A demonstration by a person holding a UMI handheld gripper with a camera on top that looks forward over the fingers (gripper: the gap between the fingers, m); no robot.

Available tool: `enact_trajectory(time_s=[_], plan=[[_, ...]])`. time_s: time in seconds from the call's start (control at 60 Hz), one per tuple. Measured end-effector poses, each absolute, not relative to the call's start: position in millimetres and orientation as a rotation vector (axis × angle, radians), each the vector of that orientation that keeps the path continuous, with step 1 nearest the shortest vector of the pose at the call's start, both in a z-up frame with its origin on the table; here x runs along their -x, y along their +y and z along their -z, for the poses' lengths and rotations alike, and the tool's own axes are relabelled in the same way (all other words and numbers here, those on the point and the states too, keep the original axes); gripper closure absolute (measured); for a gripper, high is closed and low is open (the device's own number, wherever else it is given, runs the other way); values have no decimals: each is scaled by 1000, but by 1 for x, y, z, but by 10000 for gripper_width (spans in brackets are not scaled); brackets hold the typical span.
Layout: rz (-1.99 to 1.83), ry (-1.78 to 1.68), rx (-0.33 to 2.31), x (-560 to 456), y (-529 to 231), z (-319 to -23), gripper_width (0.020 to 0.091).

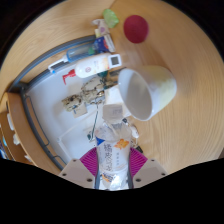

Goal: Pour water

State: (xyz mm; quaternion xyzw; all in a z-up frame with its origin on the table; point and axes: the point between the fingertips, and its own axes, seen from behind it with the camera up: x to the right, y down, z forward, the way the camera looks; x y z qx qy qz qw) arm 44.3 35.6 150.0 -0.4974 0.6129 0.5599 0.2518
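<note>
1. Wooden round table (190, 130) fills the background, bare to the right of the tongs.
2. Tongs (110, 172) pinch a clear water bottle (112, 150); its label is unreadable, its long axis pointing ahead.
3. Just beyond, a white cup (150, 92) tilts, mouth leftward.
4. Farther off lies a red object (135, 28).

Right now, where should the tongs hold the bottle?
Around the middle of the bottle, coming from its near side with one pad on each flank. The tongs seem to press it there already. The body is narrow, and the top stays free to tip toward the cup.
</note>
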Motion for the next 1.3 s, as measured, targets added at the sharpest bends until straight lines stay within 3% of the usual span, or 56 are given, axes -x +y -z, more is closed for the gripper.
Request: enact_trajectory(time_s=[0.267,0.367,0.617,0.667,1.133,1.3], plan=[[-1055,1035,1627,-89,38,-237,710],[-734,775,1758,-125,35,-243,712],[152,359,1897,-255,24,-213,712],[230,343,1899,-273,21,-205,683],[246,448,1911,-327,31,-95,671],[262,436,1850,-327,28,-94,620]])
